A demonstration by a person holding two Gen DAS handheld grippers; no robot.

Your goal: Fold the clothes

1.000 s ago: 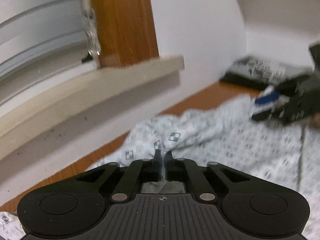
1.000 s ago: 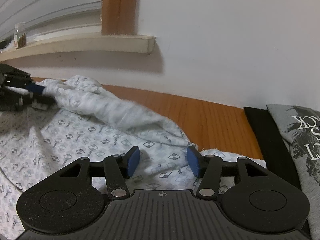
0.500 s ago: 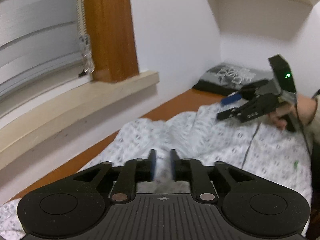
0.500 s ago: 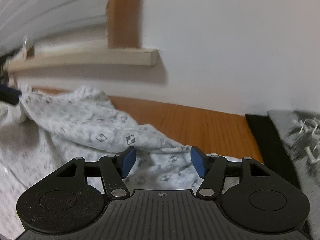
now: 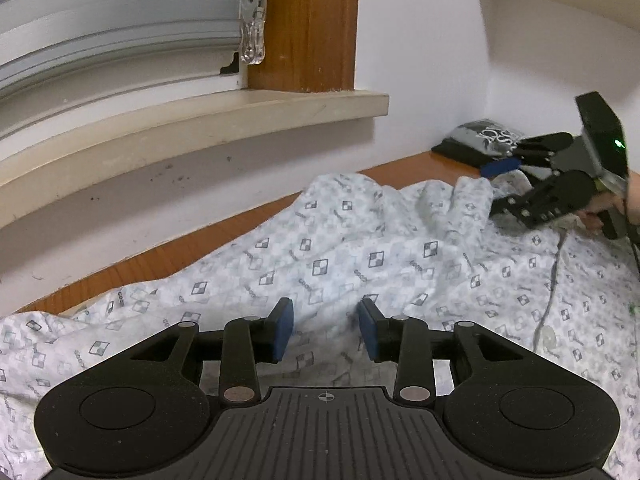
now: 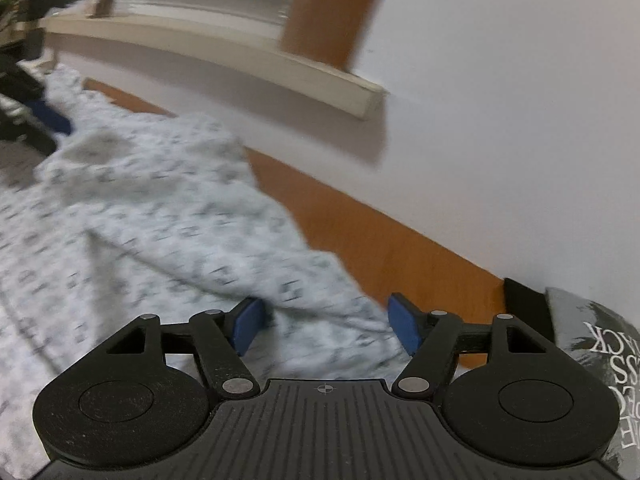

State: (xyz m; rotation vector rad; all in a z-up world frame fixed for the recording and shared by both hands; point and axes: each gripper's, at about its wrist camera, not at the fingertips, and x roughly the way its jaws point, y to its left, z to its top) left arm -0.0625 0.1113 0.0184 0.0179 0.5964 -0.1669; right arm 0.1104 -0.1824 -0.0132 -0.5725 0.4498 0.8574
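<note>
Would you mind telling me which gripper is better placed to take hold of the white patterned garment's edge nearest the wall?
Probably the right gripper. Its opening jaws straddle the white patterned garment's edge beside the bare orange-brown wooden tabletop. The left gripper, jaws also opening, hovers over mid-cloth, away from any edge.

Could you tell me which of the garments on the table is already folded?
The grey printed garment on the black one by the wall; the white patterned garment lies spread and rumpled.

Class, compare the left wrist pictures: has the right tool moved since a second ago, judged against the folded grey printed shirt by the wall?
Yes. The right tool has drawn toward the camera, away from the grey printed shirt, its jaws opening over the white patterned garment.
</note>
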